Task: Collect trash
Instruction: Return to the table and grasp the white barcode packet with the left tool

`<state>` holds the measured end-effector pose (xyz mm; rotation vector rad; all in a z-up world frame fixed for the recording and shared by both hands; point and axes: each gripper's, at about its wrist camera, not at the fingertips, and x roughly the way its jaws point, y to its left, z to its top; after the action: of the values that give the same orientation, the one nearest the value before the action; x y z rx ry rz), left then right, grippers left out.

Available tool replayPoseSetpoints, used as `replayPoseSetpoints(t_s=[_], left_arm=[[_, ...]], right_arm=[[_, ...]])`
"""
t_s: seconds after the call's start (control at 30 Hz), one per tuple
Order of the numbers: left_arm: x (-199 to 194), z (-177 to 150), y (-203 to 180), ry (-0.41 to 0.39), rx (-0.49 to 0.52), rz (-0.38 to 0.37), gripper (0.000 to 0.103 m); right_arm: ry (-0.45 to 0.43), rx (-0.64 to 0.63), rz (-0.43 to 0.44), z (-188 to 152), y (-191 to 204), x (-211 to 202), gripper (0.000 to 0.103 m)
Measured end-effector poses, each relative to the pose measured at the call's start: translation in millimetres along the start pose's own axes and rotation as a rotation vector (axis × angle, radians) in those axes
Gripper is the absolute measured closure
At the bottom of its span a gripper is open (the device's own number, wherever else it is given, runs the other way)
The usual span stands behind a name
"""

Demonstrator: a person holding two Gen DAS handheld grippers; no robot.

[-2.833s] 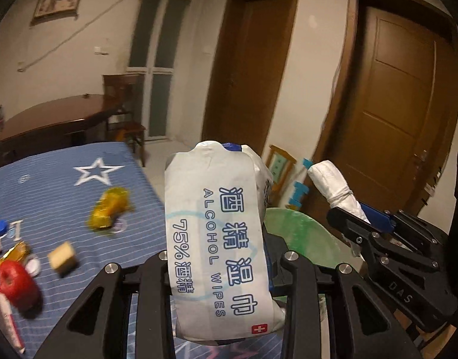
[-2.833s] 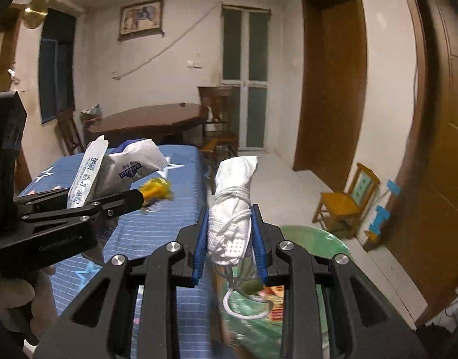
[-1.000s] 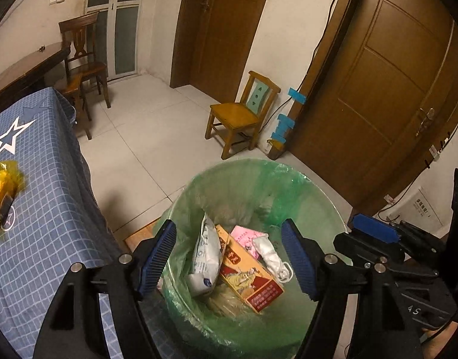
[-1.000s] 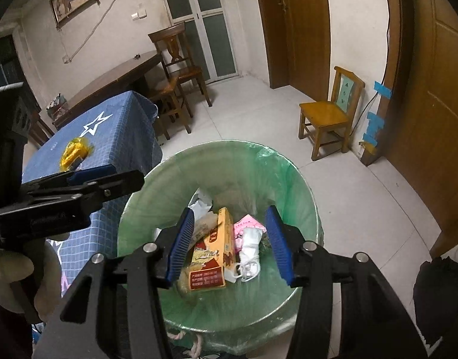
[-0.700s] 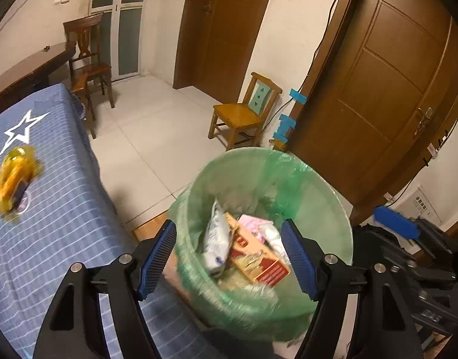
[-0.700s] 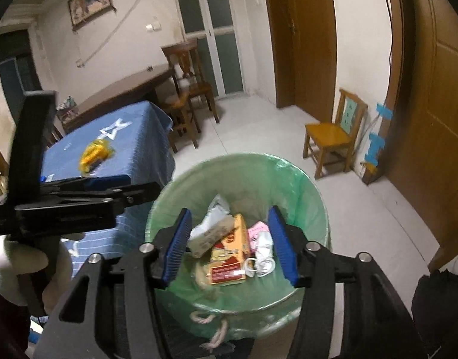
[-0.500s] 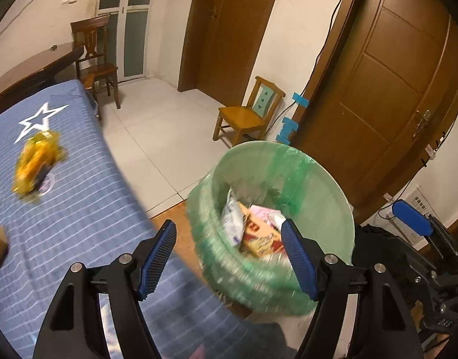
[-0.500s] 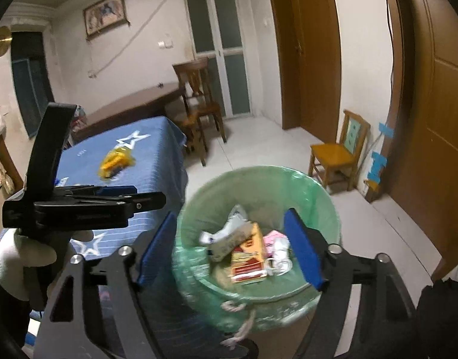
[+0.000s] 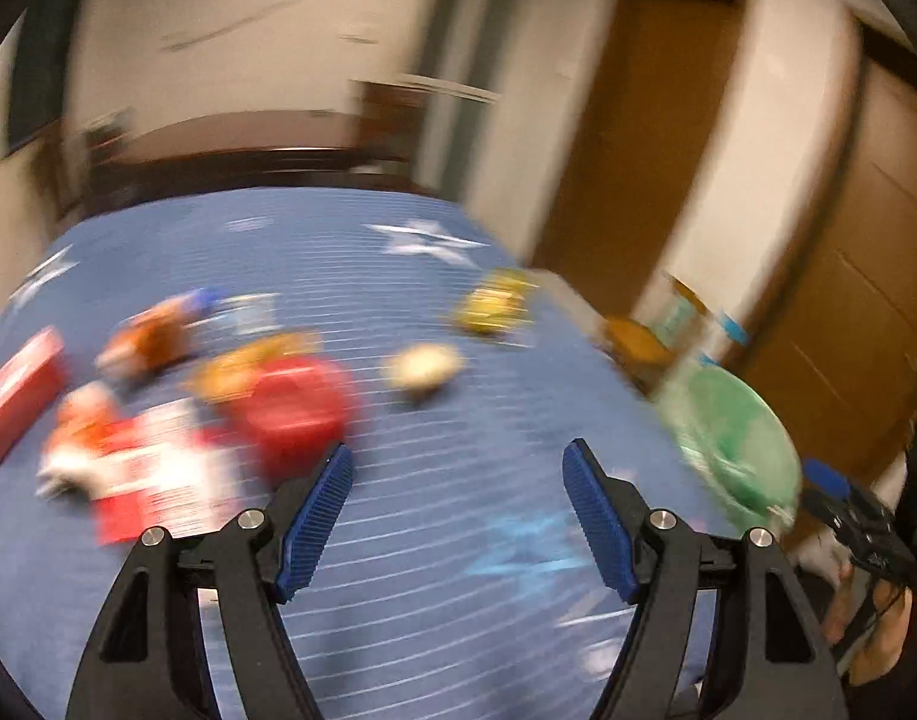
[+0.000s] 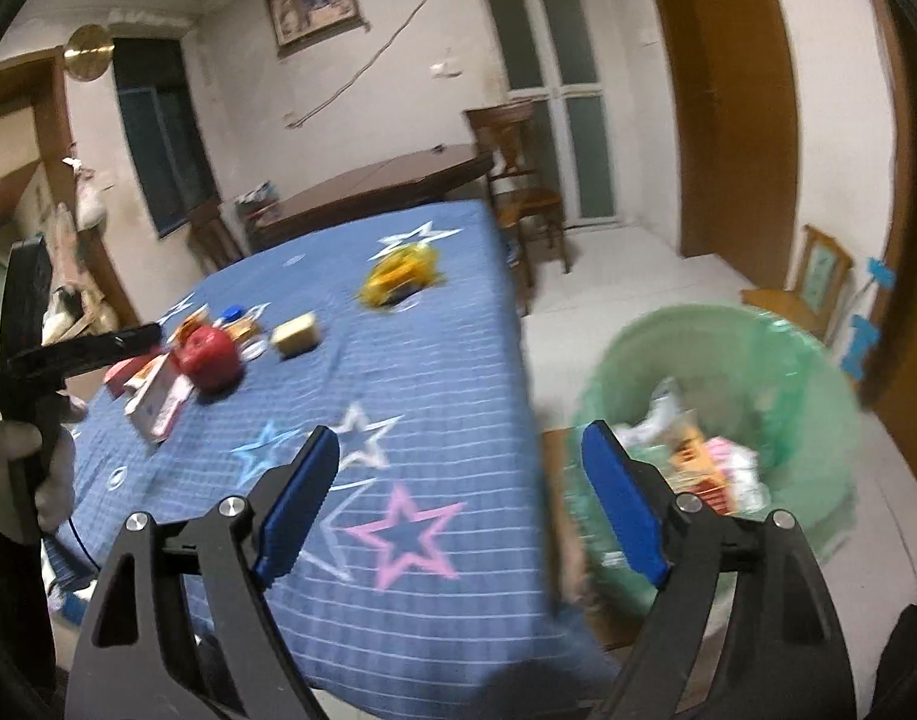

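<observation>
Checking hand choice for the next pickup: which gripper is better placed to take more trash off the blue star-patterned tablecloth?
Probably left. The open left gripper faces the red round item and nearby wrappers; the open right gripper straddles the table edge beside the green-lined trash bin.

— Where can I pass? 
— I see bare blue tablecloth (image 10: 434,396) under both wide-spread grippers. 
— What blocks me? 
— The red apple (image 10: 209,358), cartons (image 10: 155,402) and tan block (image 10: 296,333) cluster left; the yellow wrapper (image 10: 401,273) lies farther; the green-lined bin (image 10: 776,360) stands beside the table's right edge.
</observation>
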<state>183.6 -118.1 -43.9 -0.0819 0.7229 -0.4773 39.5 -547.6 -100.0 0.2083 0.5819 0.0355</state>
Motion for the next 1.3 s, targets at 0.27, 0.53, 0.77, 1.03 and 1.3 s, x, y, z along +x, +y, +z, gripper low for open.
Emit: replayPoseSetpoints(t_s=[0.27, 0.53, 0.77, 1.03, 1.3], left_arm=[[-30.2, -24.1, 140.0, 0.049, -0.223, 0.139, 0.029], [12.1, -15.9, 114.9, 0.135, -0.113, 0.142, 0.027], [33.7, -16.1, 102.6, 0.146, -0.08, 0.184, 0.068], [51.7, -21.3, 93.3, 0.155, -0.052, 0.176, 0.084], [74.9, -26.5, 91.4, 0.224, -0.027, 0.158, 0.084]], right_arm=[[0.087, -0.095, 0.118, -10.6, 67.2, 32.1, 0.023], [0.15, -0.138, 0.177, -10.2, 105.6, 61.7, 0.023], [0.205, -0.201, 0.195, 18.8, 119.1, 110.6, 0.023], [0.29, -0.258, 0.2, 58.2, 140.0, 207.2, 0.028], [0.333, -0.279, 0.172, 79.5, 153.0, 258.7, 0.032]])
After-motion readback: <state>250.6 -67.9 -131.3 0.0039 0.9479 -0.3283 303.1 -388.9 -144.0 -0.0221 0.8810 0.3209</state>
